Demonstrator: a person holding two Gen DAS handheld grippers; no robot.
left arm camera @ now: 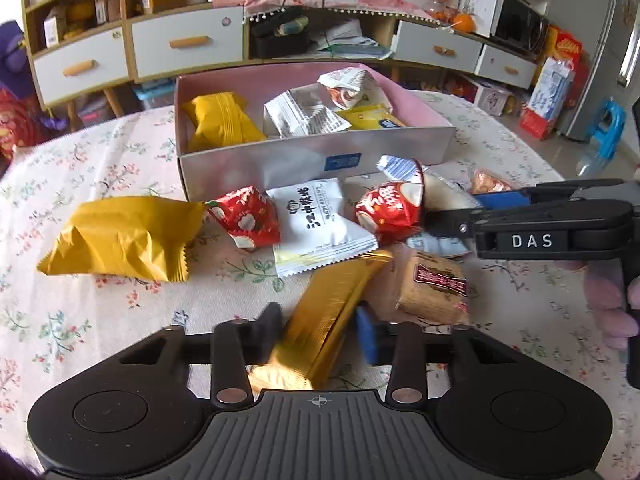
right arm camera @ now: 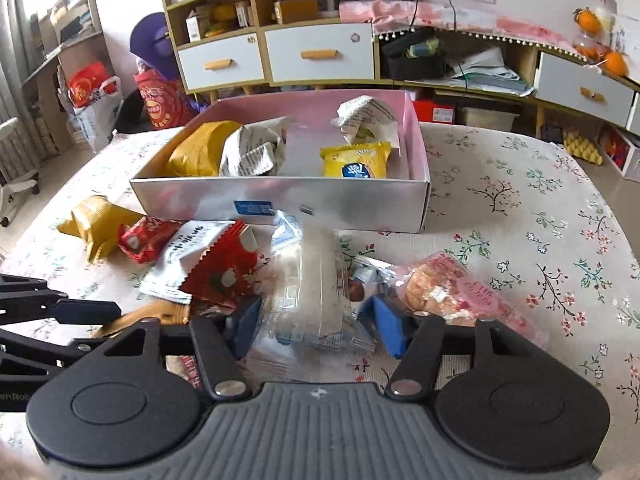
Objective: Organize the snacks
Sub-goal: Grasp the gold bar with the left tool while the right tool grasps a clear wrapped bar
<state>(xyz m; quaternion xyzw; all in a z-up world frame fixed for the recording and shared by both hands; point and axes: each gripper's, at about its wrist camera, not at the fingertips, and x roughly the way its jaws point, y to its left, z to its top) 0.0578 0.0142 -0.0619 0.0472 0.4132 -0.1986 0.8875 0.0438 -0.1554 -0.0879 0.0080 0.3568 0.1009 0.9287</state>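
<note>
Left claw (left arm camera: 320, 332) pinches gold foil bar (left arm camera: 332, 312); right claw (right arm camera: 316, 324) straddles clear-wrapped pastry (right arm camera: 316, 280), spread. Slick wrappers may slip during transfer to box (right arm camera: 280, 200).

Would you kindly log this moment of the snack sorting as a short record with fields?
surface: table with floral cloth
container: pink box, open, partly filled
in box: yellow packets, white wrappers
loose snacks: in front of the box, outside it
left gripper: fingers either side of a gold bar; grip unclear
right gripper: fingers either side of a clear-wrapped snack; grip unclear
</note>
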